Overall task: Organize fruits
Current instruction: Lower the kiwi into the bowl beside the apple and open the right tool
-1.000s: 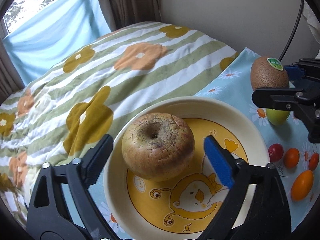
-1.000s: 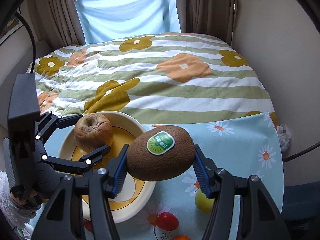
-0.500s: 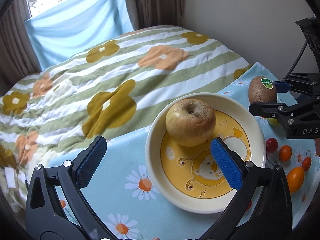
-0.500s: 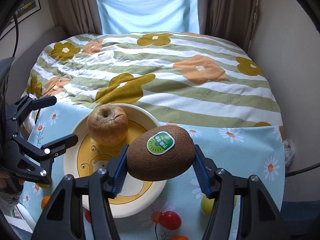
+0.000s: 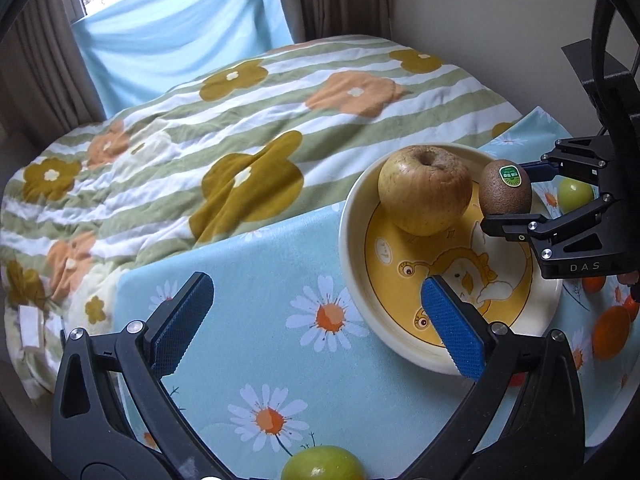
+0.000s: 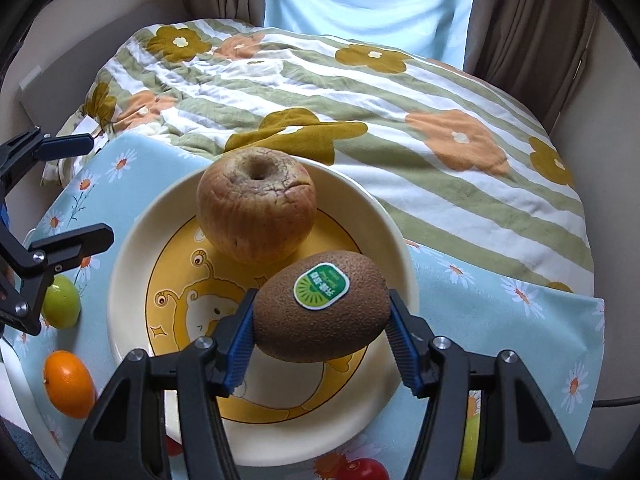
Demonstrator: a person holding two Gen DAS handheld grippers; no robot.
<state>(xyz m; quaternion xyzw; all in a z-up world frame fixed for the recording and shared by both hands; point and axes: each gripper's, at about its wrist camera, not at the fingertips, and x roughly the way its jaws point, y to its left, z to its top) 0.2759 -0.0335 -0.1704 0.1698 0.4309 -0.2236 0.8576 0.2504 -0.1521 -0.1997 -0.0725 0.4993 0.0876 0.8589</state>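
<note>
Kiwi (image 6: 322, 308): brown and fuzzy, lying on its side with a green oval sticker on top; it hangs over the plate's 4 o'clock part in the right wrist view, just beside the apple.
Right gripper (image 6: 320, 336): clamped on the kiwi, one blue pad on each end of the fruit, jaws partly spread to the fruit's length.
Kiwi to right gripper: squarely between the two fingertips, its bulk rising above them.
Apple (image 6: 256, 204): yellowish brown with wrinkled, cracked skin, stem hollow up; it sits on the plate at the kiwi's 11 o'clock.
Plate (image 6: 128, 248): cream rim, yellow centre with a cartoon drawing, resting on the daisy cloth.
Left gripper (image 5: 316, 320): jaws wide apart and holding nothing; its right pad hangs over the plate's near rim, its left pad over bare cloth.
Daisy cloth (image 5: 256, 280): light blue with white daisies.
Green fruit (image 6: 62, 300): at the plate's 9 o'clock, on the cloth.
Orange fruit (image 6: 68, 384): at the plate's 8 o'clock, near the green one.
Striped blanket (image 6: 400, 92): green and white with big flowers, at 12 o'clock beyond the plate.
</note>
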